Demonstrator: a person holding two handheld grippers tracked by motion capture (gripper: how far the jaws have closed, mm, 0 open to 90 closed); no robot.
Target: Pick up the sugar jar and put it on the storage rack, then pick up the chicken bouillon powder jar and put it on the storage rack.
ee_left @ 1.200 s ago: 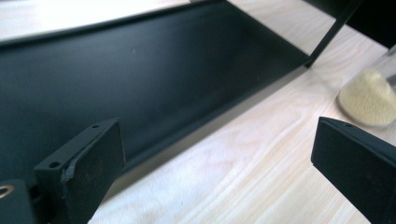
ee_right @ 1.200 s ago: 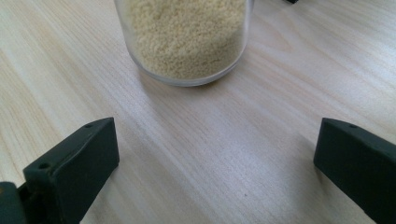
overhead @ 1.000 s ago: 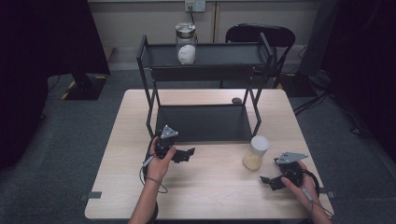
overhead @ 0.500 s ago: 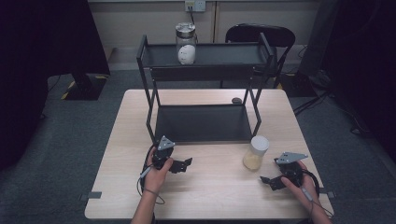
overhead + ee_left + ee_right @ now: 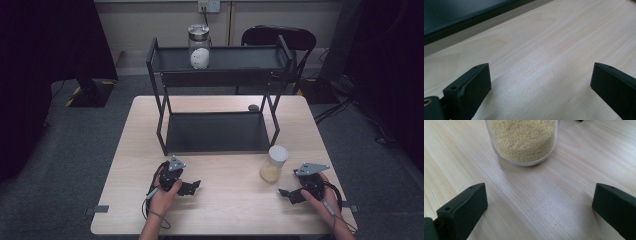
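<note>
- Upright jar [image 5: 274, 163] of grain just in front of the rack [image 5: 216, 131], near its right leg.
- Straight ahead of the right gripper [image 5: 539, 202] (jaws spread, empty), the nearer one.
- Left gripper [image 5: 541, 82] also spread wide, farther from the jar.

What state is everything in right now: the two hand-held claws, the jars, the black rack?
Left gripper: open, empty, low over the table.
Right gripper: open, empty, facing the grain jar.
Grain jar: upright on the table, lid on, partly full.
Glass jar: upright on the top shelf, lidded.
Rack: lower shelf empty.
</note>
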